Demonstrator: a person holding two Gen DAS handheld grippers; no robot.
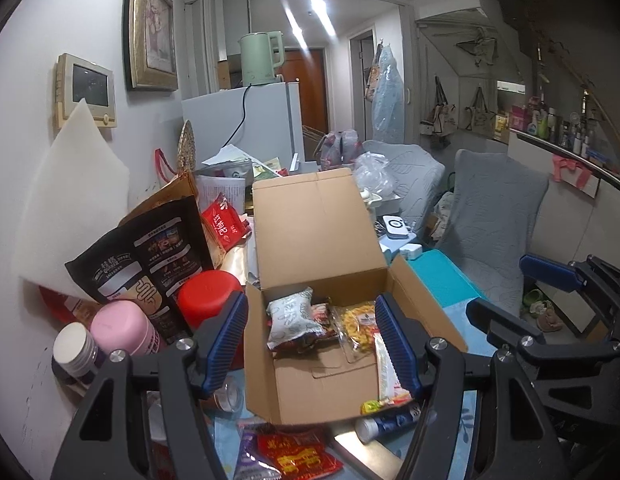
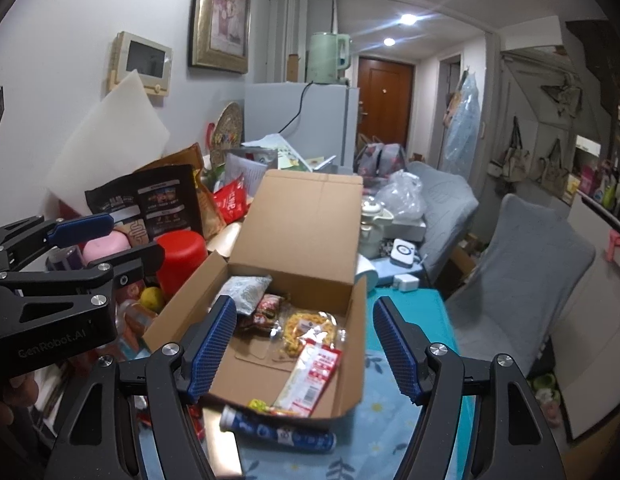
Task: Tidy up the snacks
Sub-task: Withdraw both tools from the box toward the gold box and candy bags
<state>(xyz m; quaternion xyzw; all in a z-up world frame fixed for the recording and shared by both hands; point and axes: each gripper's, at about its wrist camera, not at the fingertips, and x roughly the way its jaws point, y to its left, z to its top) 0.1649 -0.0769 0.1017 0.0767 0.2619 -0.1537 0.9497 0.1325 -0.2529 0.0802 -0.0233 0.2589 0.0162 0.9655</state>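
Note:
An open cardboard box (image 1: 310,392) (image 2: 266,364) sits on the table with its lid up. Inside lie a white patterned packet (image 1: 290,316) (image 2: 246,288), a dark red packet (image 1: 322,320) (image 2: 262,314), a yellow snack bag (image 1: 356,322) (image 2: 306,330) and a long red-white packet (image 1: 386,368) (image 2: 310,378). A blue-white tube (image 1: 390,422) (image 2: 278,428) and a red packet (image 1: 298,454) lie in front of the box. My left gripper (image 1: 312,344) is open and empty above the box; it also shows in the right wrist view (image 2: 106,236). My right gripper (image 2: 304,346) is open and empty; it also shows in the left wrist view (image 1: 510,292).
Left of the box stand a red-lidded jar (image 1: 208,296) (image 2: 180,258), a pink bottle (image 1: 122,330), a white-capped jar (image 1: 74,350) and a black pouch (image 1: 150,264) (image 2: 150,204). A grey chair (image 1: 494,220) (image 2: 522,276) stands right of the table. A yellow fruit (image 2: 152,298) lies by the jar.

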